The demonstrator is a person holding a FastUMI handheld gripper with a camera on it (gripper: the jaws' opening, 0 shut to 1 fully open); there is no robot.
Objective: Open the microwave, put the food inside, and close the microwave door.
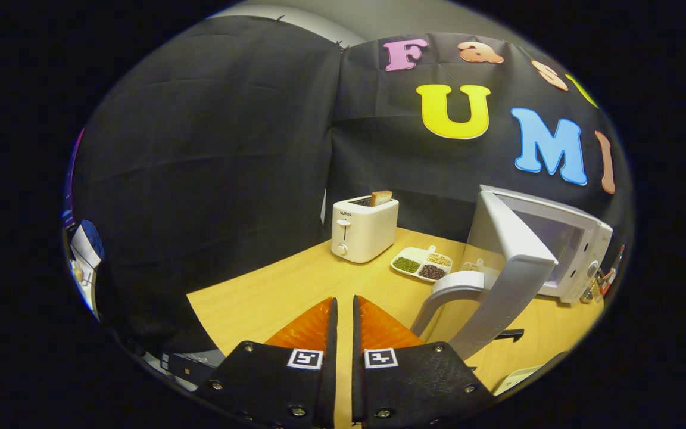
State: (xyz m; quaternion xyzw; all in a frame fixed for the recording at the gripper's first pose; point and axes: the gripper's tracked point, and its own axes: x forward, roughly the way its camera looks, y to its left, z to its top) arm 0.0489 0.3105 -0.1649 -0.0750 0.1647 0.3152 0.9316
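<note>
The white microwave (575, 250) stands on the wooden table (271, 298), beyond my fingers and to their right. Its door (513, 268) is swung wide open toward me, and the curved grey handle (441, 298) sits just right of my right finger. A white divided dish (421, 264) with green, brown and beige grains lies between the toaster and the microwave. My gripper (343, 302) is over the table's near part. Its orange fingers (313, 328) are nearly together with nothing between them.
A white toaster (364, 229) with a slice of bread (380, 197) sticking out stands at the back of the table, straight beyond my fingers. A small black object (510, 335) lies under the open door. The pale edge of something (515, 376) lies near the table's front right.
</note>
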